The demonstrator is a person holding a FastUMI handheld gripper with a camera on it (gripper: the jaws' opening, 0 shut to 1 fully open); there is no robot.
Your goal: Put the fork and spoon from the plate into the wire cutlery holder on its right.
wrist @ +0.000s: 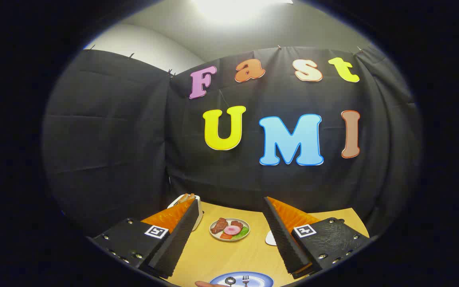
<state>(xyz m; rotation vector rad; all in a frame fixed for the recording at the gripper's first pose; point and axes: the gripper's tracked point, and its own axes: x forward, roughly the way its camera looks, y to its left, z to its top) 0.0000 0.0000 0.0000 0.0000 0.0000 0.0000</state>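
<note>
My gripper is held high above a wooden table, its fingers wide apart with nothing between them. Far below and close to me lies a blue plate, of which the far part shows. On it rest a spoon and a fork, side by side with their heads pointing away from me. A fingertip of a person touches the table just left of the plate.
A small plate of toy food with meat, ham and greens sits mid-table between the fingers. A white container with bread-like items stands behind the left finger. A small white object peeks out beside the right finger.
</note>
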